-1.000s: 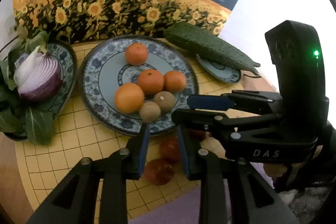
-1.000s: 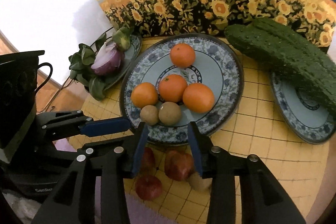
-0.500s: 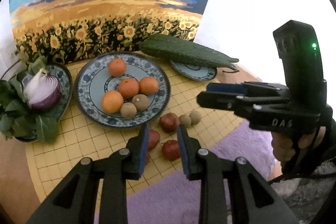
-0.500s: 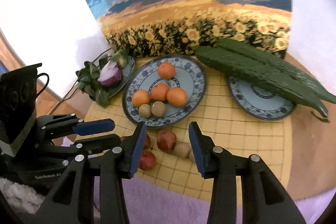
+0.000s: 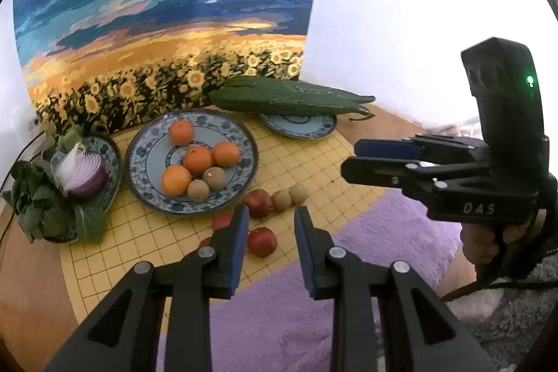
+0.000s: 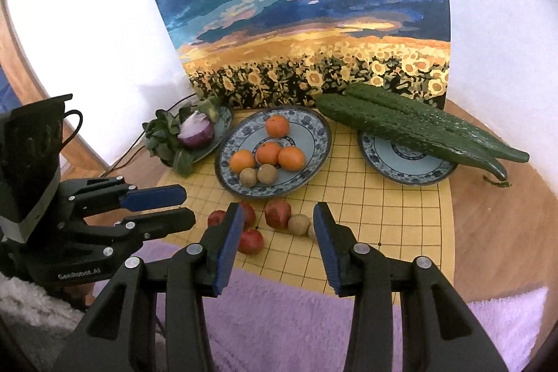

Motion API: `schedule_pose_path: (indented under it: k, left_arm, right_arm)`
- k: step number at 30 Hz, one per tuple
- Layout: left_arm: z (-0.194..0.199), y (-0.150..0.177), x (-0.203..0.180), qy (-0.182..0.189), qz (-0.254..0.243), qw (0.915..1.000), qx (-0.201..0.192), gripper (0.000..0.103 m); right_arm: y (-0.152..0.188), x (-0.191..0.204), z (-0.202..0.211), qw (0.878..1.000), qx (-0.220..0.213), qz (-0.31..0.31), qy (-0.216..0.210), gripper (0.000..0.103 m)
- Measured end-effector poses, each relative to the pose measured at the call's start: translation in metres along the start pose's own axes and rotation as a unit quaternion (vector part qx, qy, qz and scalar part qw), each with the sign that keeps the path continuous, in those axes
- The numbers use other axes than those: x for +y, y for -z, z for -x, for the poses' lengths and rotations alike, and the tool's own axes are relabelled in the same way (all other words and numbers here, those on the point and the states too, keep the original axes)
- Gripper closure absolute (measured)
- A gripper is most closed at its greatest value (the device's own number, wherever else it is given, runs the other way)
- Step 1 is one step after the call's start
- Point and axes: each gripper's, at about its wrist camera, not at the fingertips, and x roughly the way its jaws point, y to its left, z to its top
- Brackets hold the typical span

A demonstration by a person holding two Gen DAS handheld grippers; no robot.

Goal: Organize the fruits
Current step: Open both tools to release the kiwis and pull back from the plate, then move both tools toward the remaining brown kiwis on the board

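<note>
On the plate (image 6: 314, 162): four oranges (image 6: 291, 158), two kiwis (image 6: 267, 173); both tools part-open, empty.

My desk (image 6: 488, 208) is round and wooden. On it lies a yellow grid mat (image 6: 376, 218), with a purple fluffy cloth (image 6: 279, 312) at the near edge. The mat carries three patterned plates (image 6: 314, 162), and red (image 6: 277, 213) and brown fruits (image 6: 299, 224) lie loose near me.
</note>
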Motion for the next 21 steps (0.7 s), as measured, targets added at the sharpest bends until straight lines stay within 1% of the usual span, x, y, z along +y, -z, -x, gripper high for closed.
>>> schedule_pose_path:
  k: [6, 11, 16, 18, 21]
  left_arm:
    - [0.004, 0.001, -0.01, 0.009, -0.01, 0.9999, -0.001, 0.076]
    - [-0.002, -0.002, -0.019, 0.03, -0.015, 0.9994, 0.005, 0.076]
    - [-0.021, -0.004, -0.03, 0.052, -0.023, 0.9981, 0.025, 0.076]
    - [-0.03, -0.004, -0.029, 0.056, -0.017, 0.9978, 0.032, 0.076]
    - [-0.043, -0.003, -0.022, 0.074, 0.002, 0.9963, 0.043, 0.076]
  right_arm:
    - [0.007, -0.001, 0.01, 1.0, -0.005, -0.005, 0.006, 0.06]
    - [0.017, -0.005, 0.021, 1.0, -0.005, -0.012, 0.022, 0.06]
    - [0.028, -0.019, 0.034, 0.998, -0.008, -0.032, 0.044, 0.06]
    - [0.032, -0.024, 0.035, 0.998, -0.005, -0.042, 0.051, 0.06]
    - [0.035, -0.03, 0.035, 0.997, 0.001, -0.051, 0.055, 0.06]
